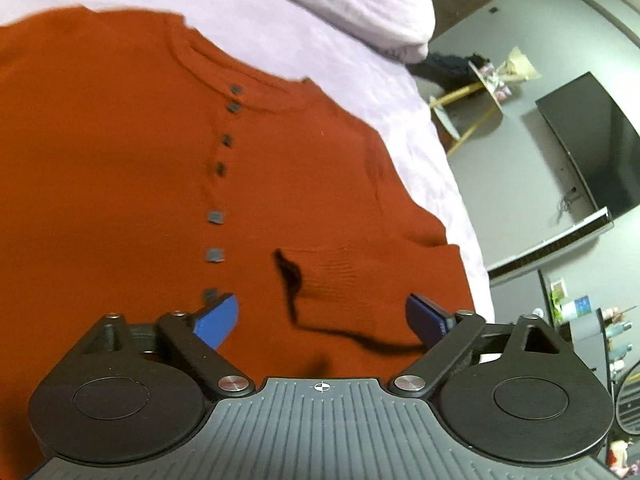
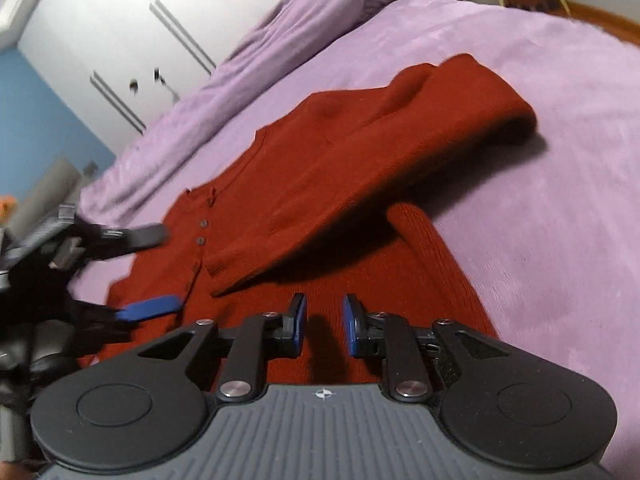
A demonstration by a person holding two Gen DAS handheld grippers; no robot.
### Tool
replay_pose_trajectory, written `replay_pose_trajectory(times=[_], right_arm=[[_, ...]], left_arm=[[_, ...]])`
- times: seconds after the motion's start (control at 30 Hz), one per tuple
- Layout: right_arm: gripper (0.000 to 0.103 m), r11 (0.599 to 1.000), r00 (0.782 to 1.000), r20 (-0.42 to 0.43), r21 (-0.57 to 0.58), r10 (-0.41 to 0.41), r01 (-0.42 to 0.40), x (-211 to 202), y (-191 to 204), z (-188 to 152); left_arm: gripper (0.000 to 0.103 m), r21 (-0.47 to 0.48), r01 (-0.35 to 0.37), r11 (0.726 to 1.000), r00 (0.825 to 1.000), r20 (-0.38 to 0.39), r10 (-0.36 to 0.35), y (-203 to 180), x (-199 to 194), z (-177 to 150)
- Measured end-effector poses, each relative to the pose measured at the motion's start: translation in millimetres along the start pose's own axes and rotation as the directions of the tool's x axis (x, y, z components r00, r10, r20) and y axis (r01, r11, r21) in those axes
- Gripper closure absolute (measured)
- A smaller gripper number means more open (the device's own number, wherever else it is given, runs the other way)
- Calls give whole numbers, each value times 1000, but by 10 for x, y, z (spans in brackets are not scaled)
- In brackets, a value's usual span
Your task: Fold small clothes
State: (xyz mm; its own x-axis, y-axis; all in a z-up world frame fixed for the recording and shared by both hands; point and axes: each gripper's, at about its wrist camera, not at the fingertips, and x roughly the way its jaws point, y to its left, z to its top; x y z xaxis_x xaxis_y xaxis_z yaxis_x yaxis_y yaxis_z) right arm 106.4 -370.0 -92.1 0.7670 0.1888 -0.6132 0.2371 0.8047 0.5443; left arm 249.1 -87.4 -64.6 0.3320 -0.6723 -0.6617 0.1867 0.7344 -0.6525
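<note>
- Left gripper (image 1: pixel 324 320): nearest the left wrist camera; its blue-padded fingers (image 1: pixel 218 320) stand wide apart, holding nothing, above the lower front of the cardigan (image 1: pixel 160 160).
- Right gripper (image 2: pixel 324 322): jaws parted by a narrow gap, nothing between them, poised over the cardigan's ribbed hem area.
- The left gripper also shows at the left edge of the right wrist view (image 2: pixel 148 268), fingers spread, over the garment's side.
- Cardigan: rust-red knit, lying front-up on the lilac bed cover (image 2: pixel 540 200), collar toward the pillow (image 2: pixel 280 36).
- Button row (image 1: pixel 218 216): runs down the centre front.
- Sleeve (image 2: pixel 360 160): folded across the chest; its cuff (image 1: pixel 332 280) lies just beside the buttons.
- Television (image 1: pixel 592 140): on the grey wall, beyond the bed.
</note>
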Motion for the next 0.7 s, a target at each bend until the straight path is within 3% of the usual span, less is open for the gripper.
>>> replay_pose_trajectory(times=[0.03,0.17,0.37,0.43,0.57,0.7], right_arm=[[84,1000,1000,2,14,6,-6,5,-16,2],[84,1000,1000,-1,14,14,-13,46,-22,15],[84,1000,1000,13,6,16,-16,40,-32,-33],[84,1000,1000,15,-2,12,-12,36,-18,-41],[84,1000,1000,9,-30,-2,2,16,38,-32],[84,999,1000,-1,-42,-5,5,12,55,-13]], left_arm=[[22,-10,-8,1000,1000,-27,8,-1,96,30],[30,-49,-15,999,998,-70,11,10,345,74],[69,-42,-58,997,994,-90,54,-42,526,123],[92,-44,-71,996,993,-101,66,-55,566,151],[96,14,-85,996,993,-76,86,-144,550,229],[96,145,-86,986,996,49,79,-336,205,438]])
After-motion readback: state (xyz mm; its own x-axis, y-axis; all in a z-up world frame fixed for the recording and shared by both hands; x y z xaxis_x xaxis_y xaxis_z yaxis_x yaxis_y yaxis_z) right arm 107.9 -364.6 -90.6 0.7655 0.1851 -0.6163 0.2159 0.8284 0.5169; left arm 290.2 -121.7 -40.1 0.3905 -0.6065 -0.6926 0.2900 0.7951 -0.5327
